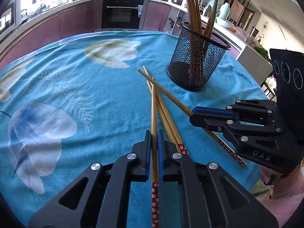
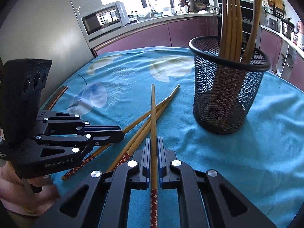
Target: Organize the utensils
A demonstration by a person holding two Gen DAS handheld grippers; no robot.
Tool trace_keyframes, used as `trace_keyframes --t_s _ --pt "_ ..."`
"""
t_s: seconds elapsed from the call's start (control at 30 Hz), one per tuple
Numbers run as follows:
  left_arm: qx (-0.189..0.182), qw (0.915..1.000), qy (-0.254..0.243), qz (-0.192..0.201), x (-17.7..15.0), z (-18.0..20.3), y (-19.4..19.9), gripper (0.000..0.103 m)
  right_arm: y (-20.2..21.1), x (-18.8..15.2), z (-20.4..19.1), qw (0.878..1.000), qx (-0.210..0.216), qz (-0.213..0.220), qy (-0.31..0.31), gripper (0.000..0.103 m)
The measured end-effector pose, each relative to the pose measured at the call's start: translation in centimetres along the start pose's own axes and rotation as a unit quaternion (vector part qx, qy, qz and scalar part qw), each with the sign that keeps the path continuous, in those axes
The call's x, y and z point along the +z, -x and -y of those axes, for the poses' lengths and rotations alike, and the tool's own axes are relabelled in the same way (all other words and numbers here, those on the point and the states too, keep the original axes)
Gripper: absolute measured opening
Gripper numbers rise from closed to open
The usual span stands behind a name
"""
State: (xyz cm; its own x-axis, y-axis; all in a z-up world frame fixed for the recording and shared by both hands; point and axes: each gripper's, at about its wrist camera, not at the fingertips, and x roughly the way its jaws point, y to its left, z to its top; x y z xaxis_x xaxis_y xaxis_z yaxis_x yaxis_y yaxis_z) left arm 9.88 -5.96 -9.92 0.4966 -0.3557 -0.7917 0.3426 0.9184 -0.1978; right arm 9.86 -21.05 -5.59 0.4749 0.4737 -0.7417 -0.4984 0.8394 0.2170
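**Both claws clamped on chopsticks beside the mesh cup**

The left claw (image 1: 154,133) is clenched on one chopstick (image 1: 153,110), whose plain tip points toward the far side of the bench (image 1: 76,79) and whose red flowered end runs back between the claw's arms. Just right of it, two loose chopsticks (image 1: 167,117) lie on the blue cloth, crossing under the held stick. Further right, the right claw (image 2: 153,142) is clenched on a second chopstick (image 2: 153,114); seen from the left wrist, that stick slants across the pile with its plain tip left of the cup (image 1: 197,60). The black mesh cup stands upright on the cloth, beyond and to the right of the pile, apart from it. Several chopsticks (image 1: 193,9) stand in the cup, leaning against its rim.
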Motion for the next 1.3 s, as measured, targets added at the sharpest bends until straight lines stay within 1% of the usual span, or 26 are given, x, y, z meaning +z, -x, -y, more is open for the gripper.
trace_keyframes --t_s 0.17,0.33,0.4,0.5,0.63,0.87,1.07,1.3 --pt "-0.001 1.0 -0.006 -0.007 0.3 -0.1 -0.5 0.01 -1.4 0.3 -0.1 1.0 -0.014 -0.021 0.006 0.007" --pt "0.002 0.9999 -0.005 -0.008 0.9 0.0 -0.9 0.01 -1.6 0.4 0.0 1.0 -0.016 -0.019 0.007 0.006" --pt "0.007 1.0 -0.002 -0.006 1.0 0.0 -0.9 0.008 -1.3 0.3 0.1 1.0 -0.017 -0.016 0.007 0.006" --pt "0.004 1.0 0.002 0.001 1.0 0.0 -0.4 0.008 -0.2 0.3 0.3 1.0 -0.014 0.001 0.005 0.006" --pt "-0.003 0.9998 0.0 0.02 1.6 0.1 1.0 0.008 1.9 0.5 0.6 0.999 -0.016 0.029 0.001 0.006" --pt "-0.028 0.998 -0.009 0.057 2.9 0.8 3.9 0.008 5.5 1.0 1.4 0.997 -0.017 0.078 -0.016 0.006" --pt "-0.03 0.9958 -0.01 0.086 3.6 1.5 6.3 0.008 7.3 1.3 2.3 0.994 -0.013 0.106 -0.035 0.006" --pt "-0.043 0.9925 -0.013 0.114 4.4 1.8 8.8 0.008 9.1 1.7 3.3 0.99 -0.015 0.135 -0.044 0.006"
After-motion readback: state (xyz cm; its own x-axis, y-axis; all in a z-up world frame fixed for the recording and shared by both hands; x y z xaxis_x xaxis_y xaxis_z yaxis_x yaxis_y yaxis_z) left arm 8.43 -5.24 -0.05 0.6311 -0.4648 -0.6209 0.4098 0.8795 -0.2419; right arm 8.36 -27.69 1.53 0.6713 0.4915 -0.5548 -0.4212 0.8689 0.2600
